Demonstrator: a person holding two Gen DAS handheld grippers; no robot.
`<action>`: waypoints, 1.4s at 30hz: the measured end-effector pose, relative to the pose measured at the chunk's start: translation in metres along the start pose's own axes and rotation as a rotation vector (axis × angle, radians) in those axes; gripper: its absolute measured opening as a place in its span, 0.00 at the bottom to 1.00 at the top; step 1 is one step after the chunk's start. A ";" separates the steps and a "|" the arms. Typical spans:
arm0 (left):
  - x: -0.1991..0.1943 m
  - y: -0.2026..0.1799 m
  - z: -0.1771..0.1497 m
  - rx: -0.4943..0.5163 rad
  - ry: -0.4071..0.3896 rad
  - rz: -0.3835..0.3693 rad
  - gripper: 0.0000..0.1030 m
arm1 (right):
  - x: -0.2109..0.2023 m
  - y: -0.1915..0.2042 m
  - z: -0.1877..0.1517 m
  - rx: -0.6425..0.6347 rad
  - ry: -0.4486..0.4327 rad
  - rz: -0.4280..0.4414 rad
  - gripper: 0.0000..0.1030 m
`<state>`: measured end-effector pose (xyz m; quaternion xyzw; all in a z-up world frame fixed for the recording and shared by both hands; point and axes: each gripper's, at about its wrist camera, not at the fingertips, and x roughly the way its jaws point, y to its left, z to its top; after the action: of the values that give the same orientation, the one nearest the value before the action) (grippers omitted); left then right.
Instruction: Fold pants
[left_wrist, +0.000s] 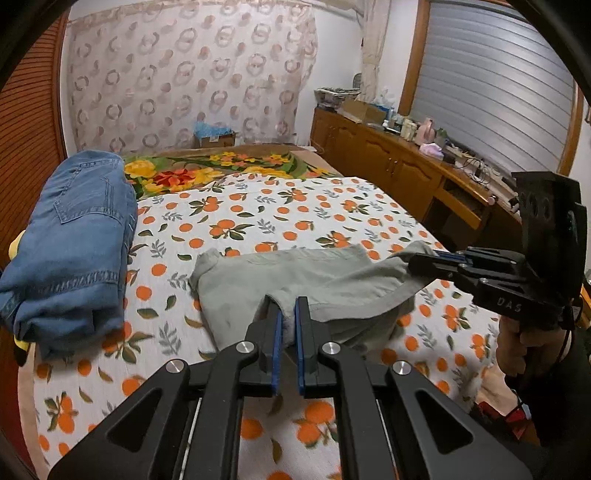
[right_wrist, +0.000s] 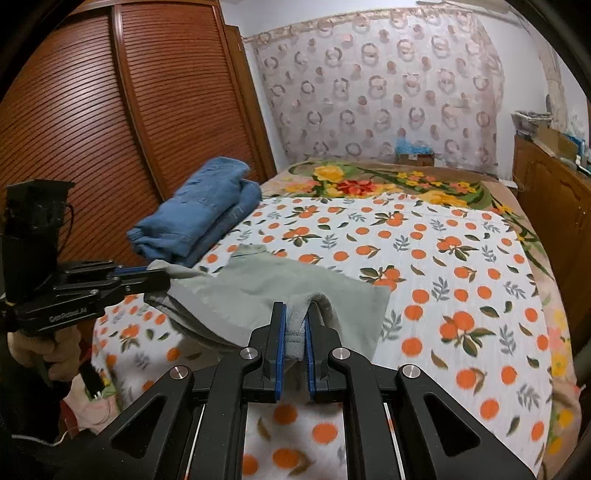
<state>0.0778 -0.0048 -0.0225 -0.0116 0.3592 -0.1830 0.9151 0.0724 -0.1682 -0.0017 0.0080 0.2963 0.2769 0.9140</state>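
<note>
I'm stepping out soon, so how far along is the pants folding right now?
Done: blue jeans sit folded at the bed's edge. In hand: grey-green pants, with the left gripper and right gripper each shut on an end of one edge, lifting it. Left: lay that edge over and finish the folds.

Left gripper (left_wrist: 289, 310) clamped on near edge of grey-green pants (left_wrist: 295, 280), cloth bunched between blue pads. Right gripper (left_wrist: 424, 260) pinches pants' right corner, lifted off orange-print bedspread (left_wrist: 295, 214); person's hand (left_wrist: 511, 345) on its grip. Folded jeans (left_wrist: 74, 243) at bed's left edge. Wooden cabinet (left_wrist: 388, 162) beyond.
</note>
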 end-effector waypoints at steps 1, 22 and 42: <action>0.005 0.003 0.002 -0.005 0.003 0.002 0.06 | 0.007 -0.002 0.002 0.004 0.009 -0.003 0.09; 0.043 0.031 0.016 -0.045 0.038 0.040 0.13 | 0.085 -0.024 0.029 0.039 0.089 -0.049 0.09; 0.034 0.032 -0.037 -0.044 0.068 0.059 0.46 | 0.044 -0.017 -0.014 -0.051 0.125 -0.054 0.35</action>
<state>0.0865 0.0175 -0.0767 -0.0149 0.3944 -0.1481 0.9068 0.1030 -0.1626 -0.0396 -0.0405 0.3459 0.2594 0.9008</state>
